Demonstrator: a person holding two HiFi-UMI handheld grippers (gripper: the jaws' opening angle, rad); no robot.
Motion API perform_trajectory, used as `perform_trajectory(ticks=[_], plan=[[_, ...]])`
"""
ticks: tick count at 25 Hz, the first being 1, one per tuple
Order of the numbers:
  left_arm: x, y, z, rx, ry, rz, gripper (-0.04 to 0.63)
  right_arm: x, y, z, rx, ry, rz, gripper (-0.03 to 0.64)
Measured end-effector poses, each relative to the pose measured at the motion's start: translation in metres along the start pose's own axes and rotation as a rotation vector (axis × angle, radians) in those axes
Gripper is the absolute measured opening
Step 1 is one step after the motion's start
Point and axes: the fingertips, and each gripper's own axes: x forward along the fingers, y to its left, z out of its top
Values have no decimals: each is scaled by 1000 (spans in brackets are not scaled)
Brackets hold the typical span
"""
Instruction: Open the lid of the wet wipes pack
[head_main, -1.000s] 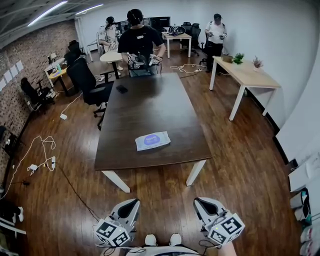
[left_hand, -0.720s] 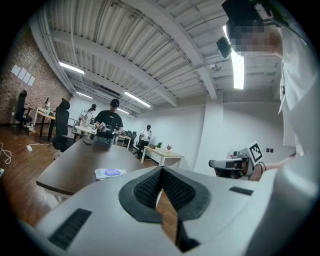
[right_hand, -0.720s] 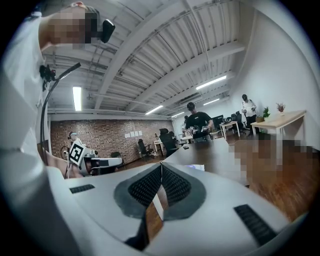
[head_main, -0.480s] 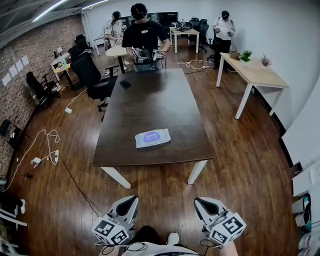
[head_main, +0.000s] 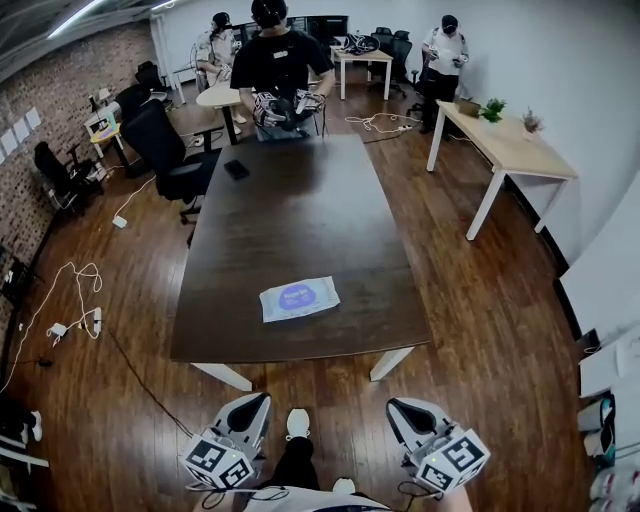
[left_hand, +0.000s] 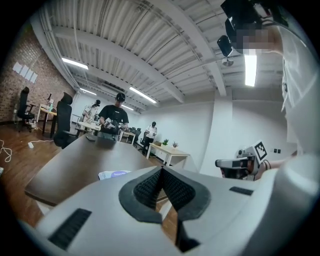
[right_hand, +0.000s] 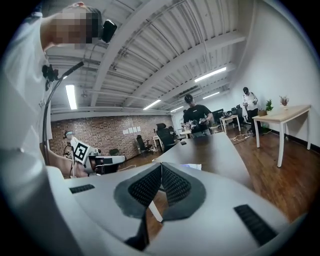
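Head view: two white plastic tongs, the left tongs (head_main: 256, 402) and the right tongs (head_main: 399, 406), both closed tight and empty, hang over the plank floor (head_main: 480, 330), closer to the worktop than a second ago. One flat, soft wet wipes pack (head_main: 299, 298), white with a purple oval, lies near the front edge of the single dark rectangular worktop (head_main: 300, 190). Three people (head_main: 283, 62) stand beyond.
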Motion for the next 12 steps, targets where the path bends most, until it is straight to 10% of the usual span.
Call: perform_trajectory(ticks=[12], plan=[[123,140,75,30,9,-88,2,173,-54,77,-32,-14,-23,6]])
